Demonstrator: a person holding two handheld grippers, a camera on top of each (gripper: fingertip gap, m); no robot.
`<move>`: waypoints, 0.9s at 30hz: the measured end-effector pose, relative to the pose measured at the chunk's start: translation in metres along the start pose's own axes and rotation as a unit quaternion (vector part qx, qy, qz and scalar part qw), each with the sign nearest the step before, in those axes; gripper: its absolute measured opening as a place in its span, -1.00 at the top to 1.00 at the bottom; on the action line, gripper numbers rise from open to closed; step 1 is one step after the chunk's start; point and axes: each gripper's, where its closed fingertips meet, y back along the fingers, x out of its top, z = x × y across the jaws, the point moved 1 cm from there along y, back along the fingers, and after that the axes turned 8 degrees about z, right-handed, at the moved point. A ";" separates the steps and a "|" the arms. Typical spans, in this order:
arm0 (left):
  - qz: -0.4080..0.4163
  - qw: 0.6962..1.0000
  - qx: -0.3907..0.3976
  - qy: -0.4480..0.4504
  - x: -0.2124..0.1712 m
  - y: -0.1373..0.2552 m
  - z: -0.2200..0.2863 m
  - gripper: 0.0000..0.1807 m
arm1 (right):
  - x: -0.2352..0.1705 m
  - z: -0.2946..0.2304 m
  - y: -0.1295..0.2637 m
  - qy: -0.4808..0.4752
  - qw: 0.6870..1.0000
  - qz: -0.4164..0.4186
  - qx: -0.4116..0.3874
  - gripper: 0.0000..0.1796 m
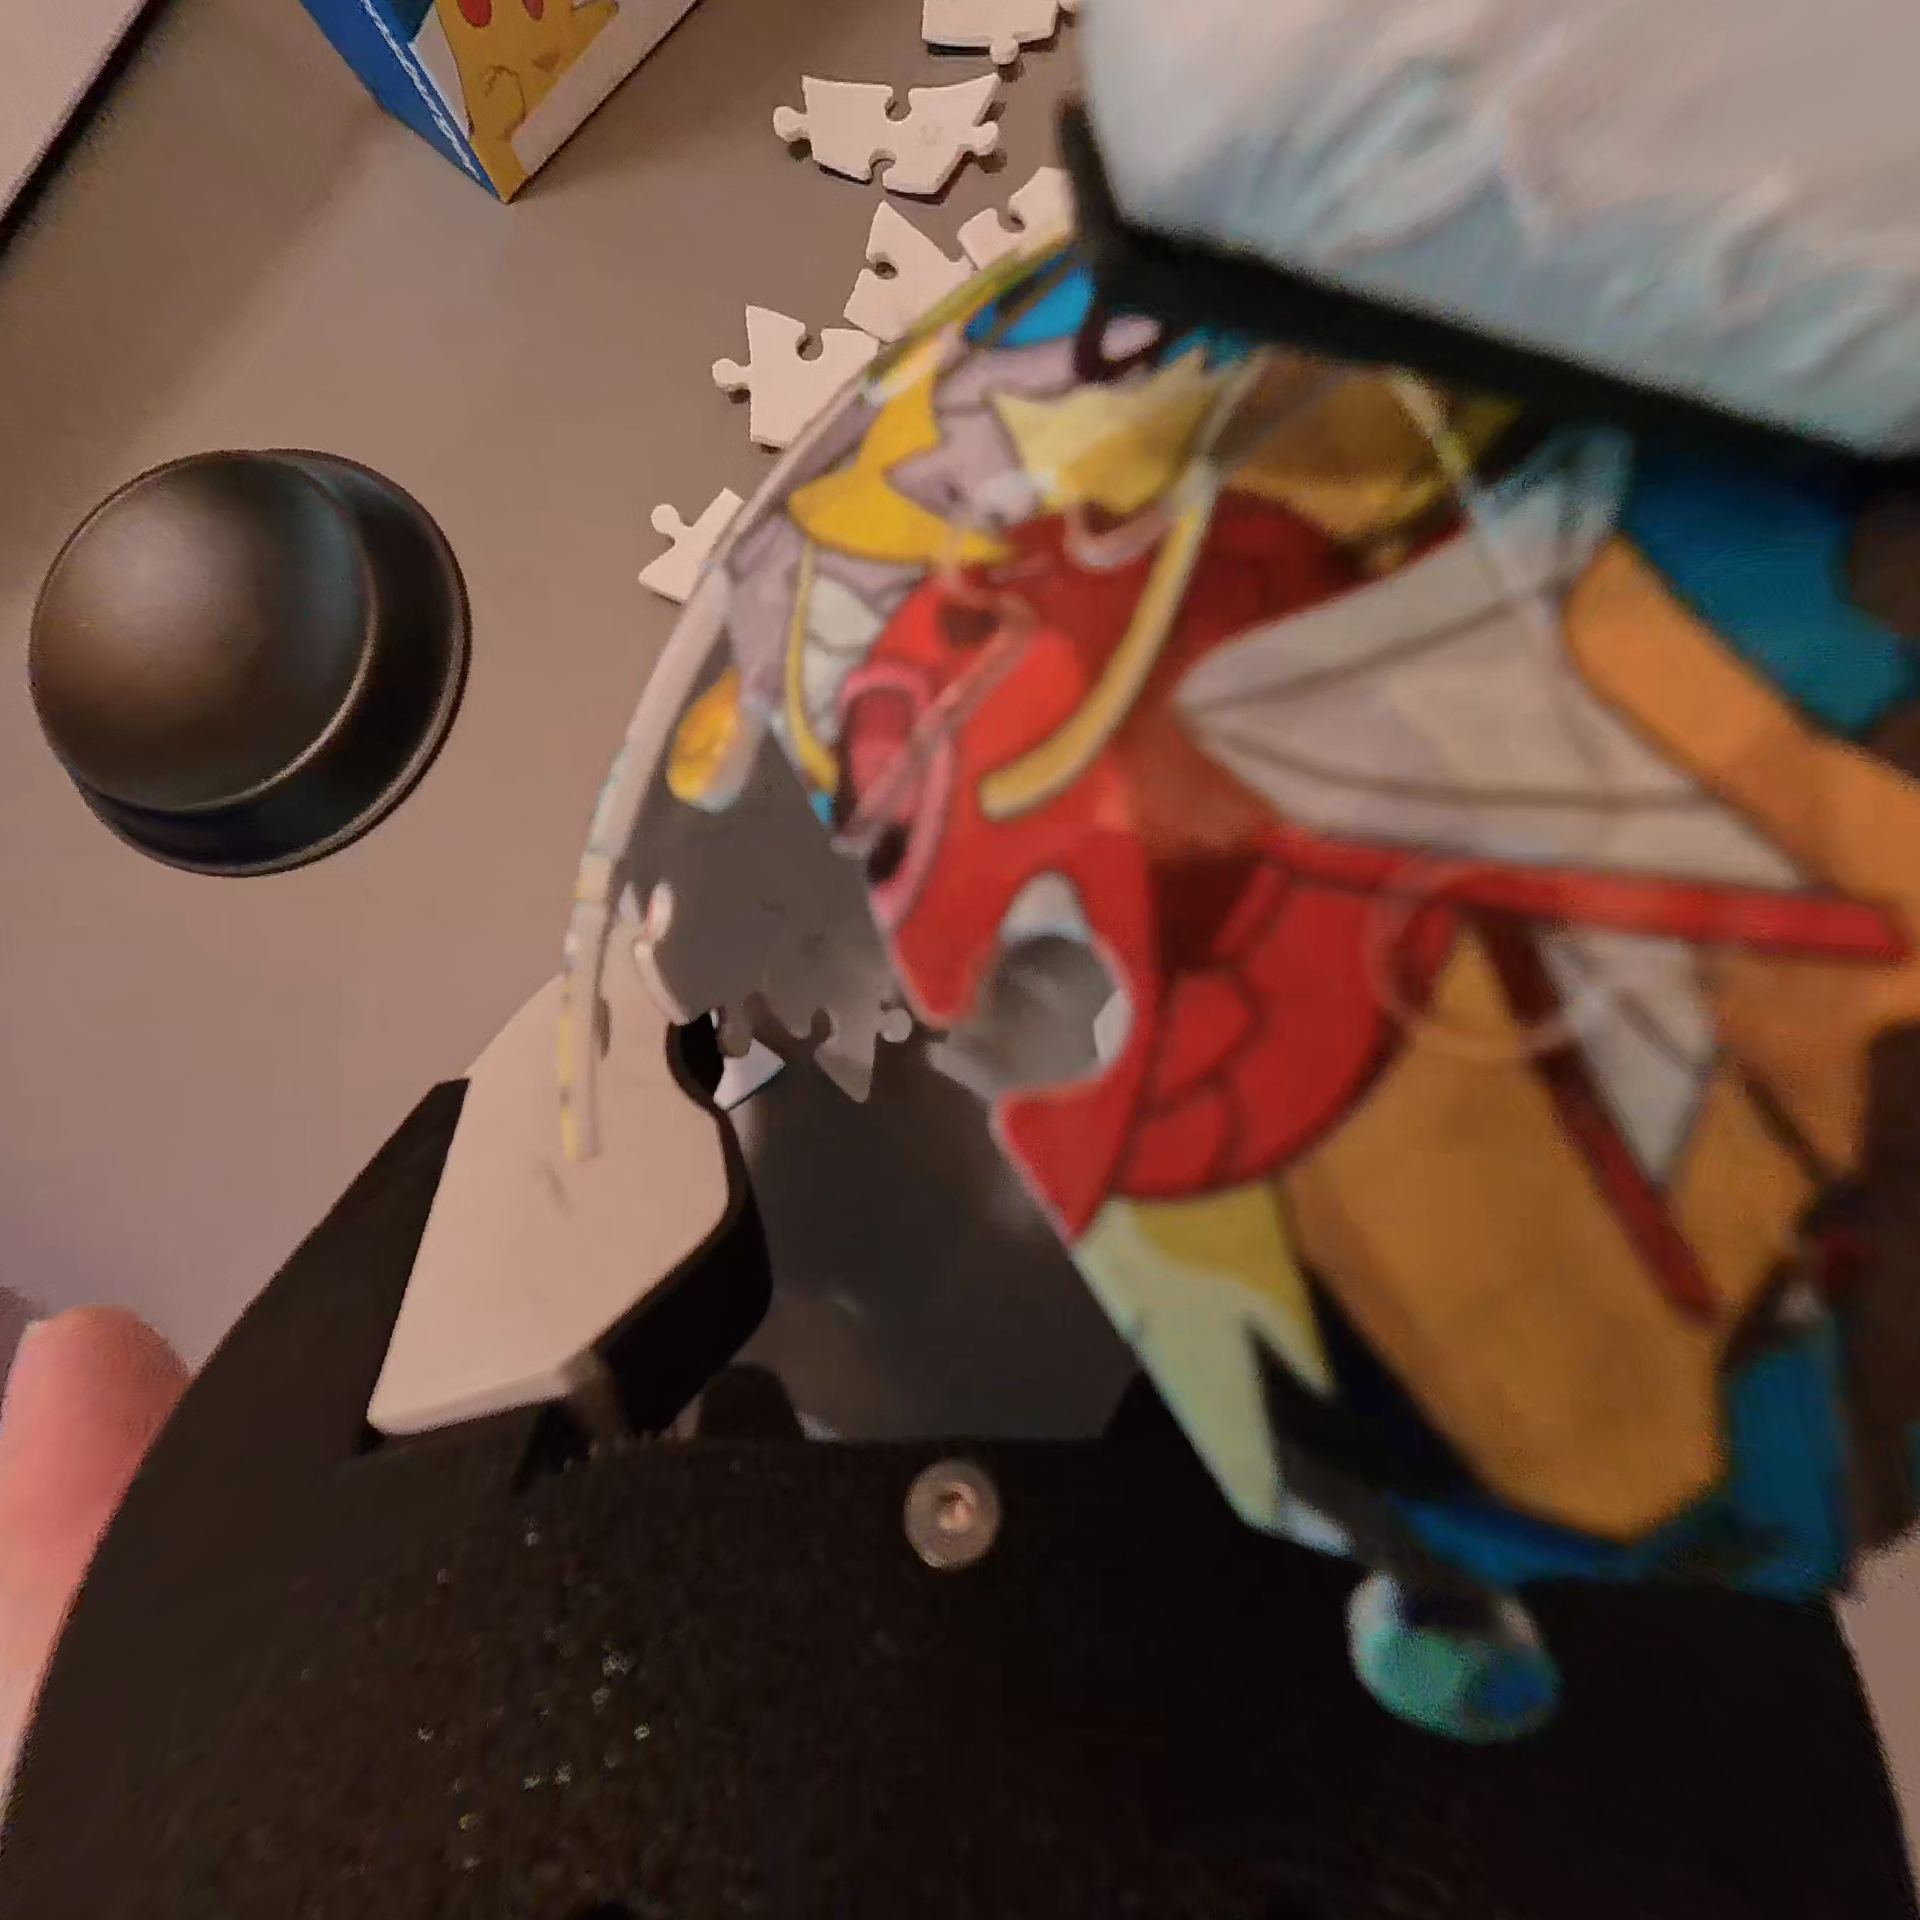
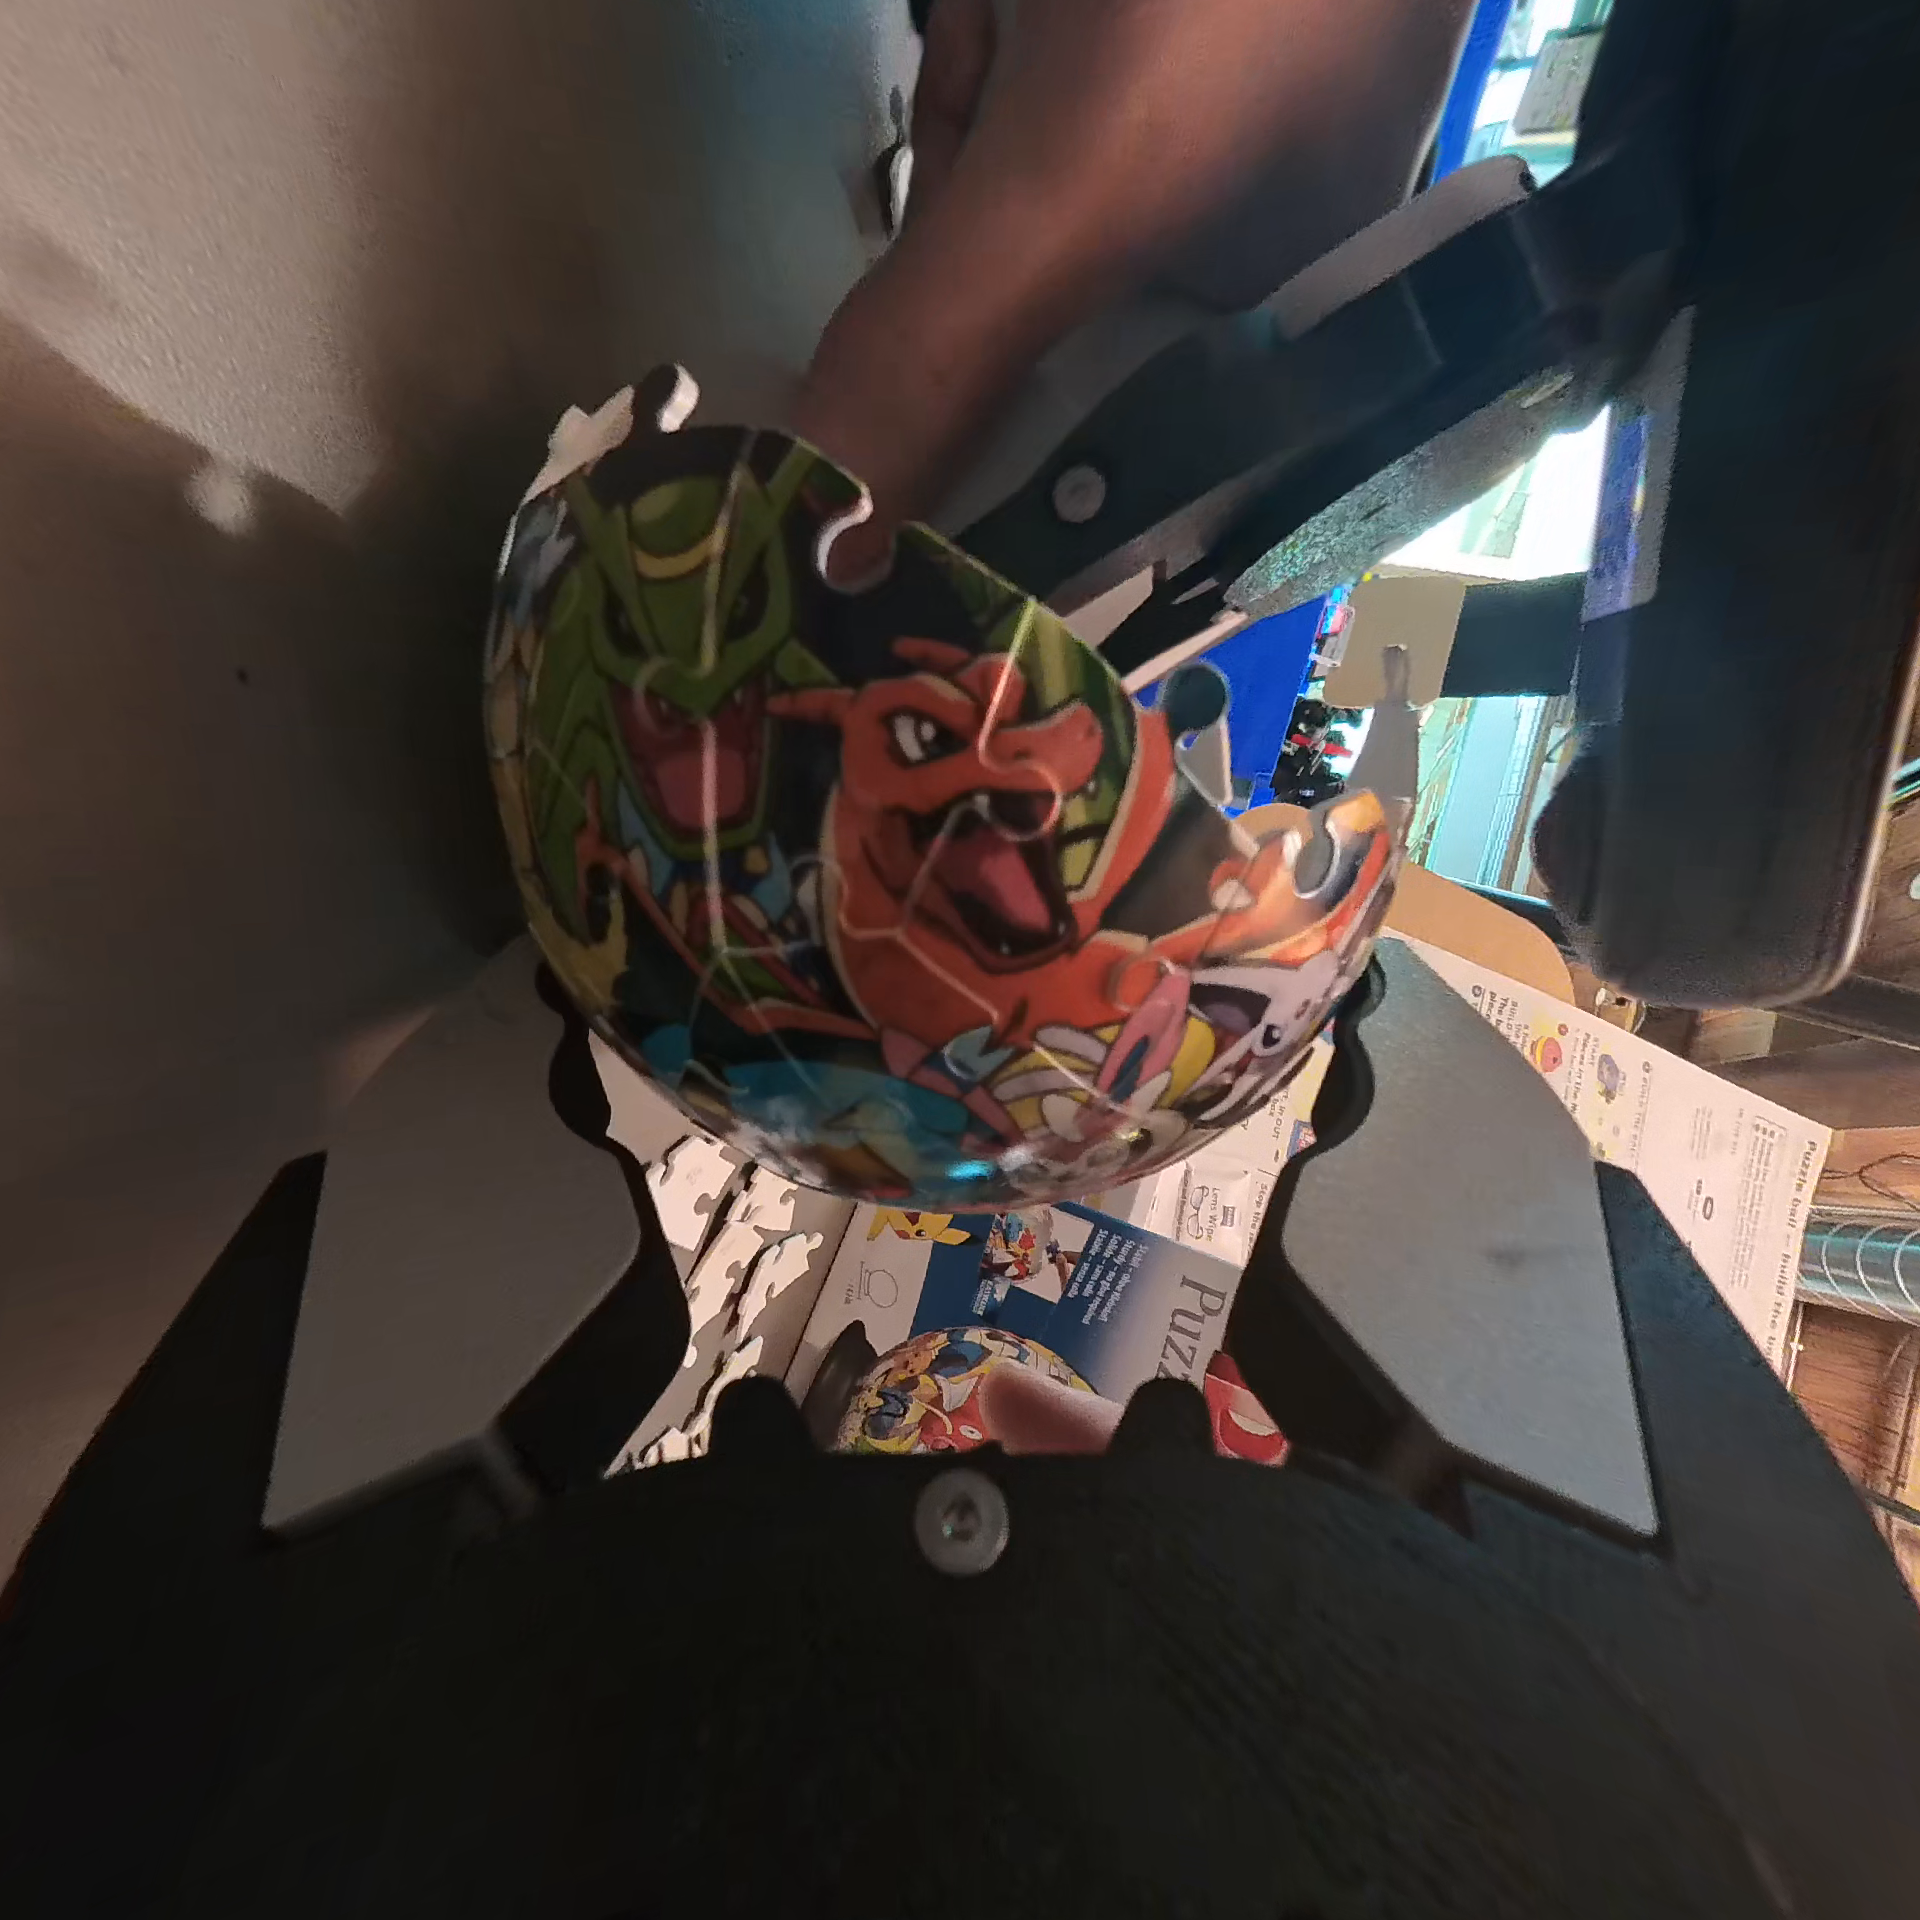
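Note:
A partly built puzzle ball (image 2: 914, 862) with bright cartoon creatures is gripped between the two fingers of my right gripper (image 2: 956, 1029), held up off the table, its open jagged rim at the top. In the left wrist view the ball (image 1: 1247, 831) fills the right side, very close and blurred, showing its grey inside. My left gripper (image 1: 951, 1039) has its left finger (image 1: 561, 1226) against the shell's rim; its right finger is hidden behind the ball. The left gripper also shows in the right wrist view (image 2: 1247, 540), beside the ball's rim. A hand (image 2: 1039, 260) has a fingertip at a notch in the rim.
On the grey table are a black domed stand (image 1: 239, 655), several loose white-backed puzzle pieces (image 1: 894, 135) and the blue puzzle box (image 1: 499, 83). Below the ball lie the box (image 2: 1039, 1299), more pieces (image 2: 727, 1247) and a printed sheet (image 2: 1662, 1143). A pale blurred shape (image 1: 1558, 156) covers the upper right.

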 end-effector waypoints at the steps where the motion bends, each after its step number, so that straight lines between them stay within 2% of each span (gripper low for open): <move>1: 0.003 1.000 0.001 -0.005 0.000 0.000 0.000 0.02 | 0.000 0.000 0.000 0.000 1.000 0.000 -0.001 -0.49; 9: 0.021 0.998 -0.034 0.040 -0.001 0.007 0.002 -0.01 | 0.001 0.000 0.001 0.004 1.000 -0.002 -0.005 -0.48; 13: 0.001 0.999 -0.043 0.016 -0.010 0.010 0.006 0.00 | 0.002 0.000 0.001 0.012 1.000 -0.008 -0.009 -0.48; 27: 0.022 0.999 -0.046 -0.015 -0.008 0.010 0.014 0.07 | 0.003 0.000 0.003 0.016 1.000 -0.017 -0.017 -0.48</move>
